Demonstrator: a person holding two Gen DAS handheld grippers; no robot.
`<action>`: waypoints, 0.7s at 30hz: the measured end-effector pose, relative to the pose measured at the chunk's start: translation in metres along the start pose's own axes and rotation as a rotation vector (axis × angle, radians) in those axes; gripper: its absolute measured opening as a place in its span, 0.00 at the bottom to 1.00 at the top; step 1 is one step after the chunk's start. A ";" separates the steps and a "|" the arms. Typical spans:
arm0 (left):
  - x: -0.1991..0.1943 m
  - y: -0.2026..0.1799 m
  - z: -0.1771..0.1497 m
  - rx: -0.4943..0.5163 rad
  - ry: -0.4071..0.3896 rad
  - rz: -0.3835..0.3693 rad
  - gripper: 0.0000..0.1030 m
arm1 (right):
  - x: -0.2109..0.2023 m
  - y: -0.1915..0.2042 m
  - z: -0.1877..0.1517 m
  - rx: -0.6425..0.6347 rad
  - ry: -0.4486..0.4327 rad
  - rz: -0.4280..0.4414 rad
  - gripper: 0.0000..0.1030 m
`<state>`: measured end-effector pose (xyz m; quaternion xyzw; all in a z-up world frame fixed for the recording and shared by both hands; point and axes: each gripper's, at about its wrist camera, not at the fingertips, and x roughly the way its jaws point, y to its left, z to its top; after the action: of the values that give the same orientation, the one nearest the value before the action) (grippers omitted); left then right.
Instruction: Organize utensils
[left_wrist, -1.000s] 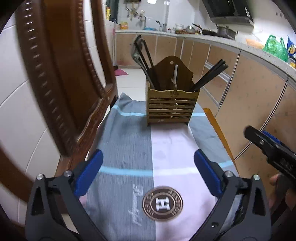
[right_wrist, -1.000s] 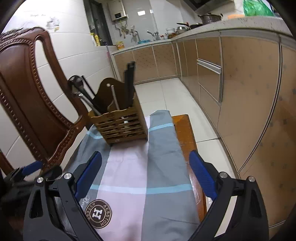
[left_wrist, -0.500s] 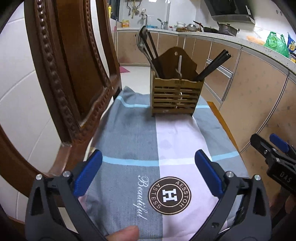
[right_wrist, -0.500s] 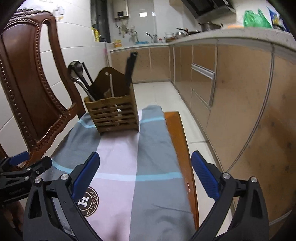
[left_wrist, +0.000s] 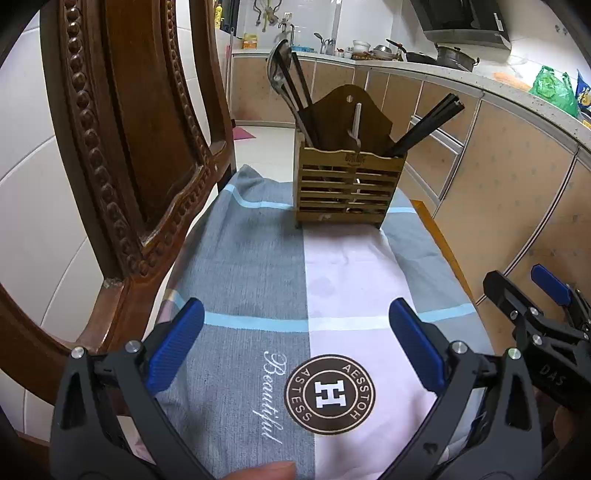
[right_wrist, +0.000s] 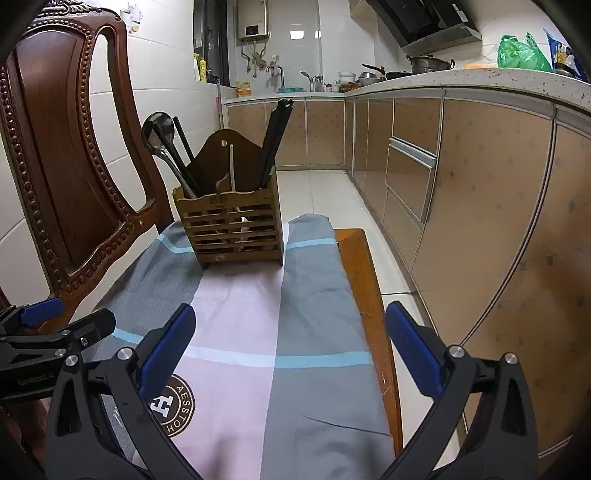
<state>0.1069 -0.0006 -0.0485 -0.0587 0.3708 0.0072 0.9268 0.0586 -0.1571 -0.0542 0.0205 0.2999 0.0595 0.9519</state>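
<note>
A kitchen with tan cabinets (right_wrist: 480, 177) ran behind a small wooden desk (right_wrist: 364, 280) draped in a grey, pink and blue cloth (left_wrist: 258, 266). At the desk's far edge stood one slatted wooden holder (left_wrist: 347, 192); what lay behind its slats was hard to make out. From it rose one ladle (right_wrist: 159, 129), a bundle of black chopsticks (left_wrist: 428, 123), too tight to count, and one pale stick (left_wrist: 356, 123). A carved chair (left_wrist: 122, 147) crowded the left edge. The left tool (left_wrist: 295, 343) stood apart, empty; the right tool (right_wrist: 290, 341), just widened, held nothing.
</note>
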 end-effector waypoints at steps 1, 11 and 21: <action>0.001 0.001 0.000 -0.003 0.001 0.002 0.96 | 0.001 0.001 0.000 0.000 0.002 0.001 0.97; 0.000 0.003 0.002 -0.010 -0.013 0.009 0.96 | 0.004 -0.002 0.000 0.005 0.012 -0.001 0.97; 0.000 0.004 0.002 -0.013 -0.013 0.011 0.96 | 0.005 -0.005 -0.001 0.010 0.018 0.001 0.97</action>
<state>0.1077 0.0038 -0.0478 -0.0625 0.3650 0.0152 0.9288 0.0630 -0.1612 -0.0583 0.0250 0.3087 0.0587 0.9490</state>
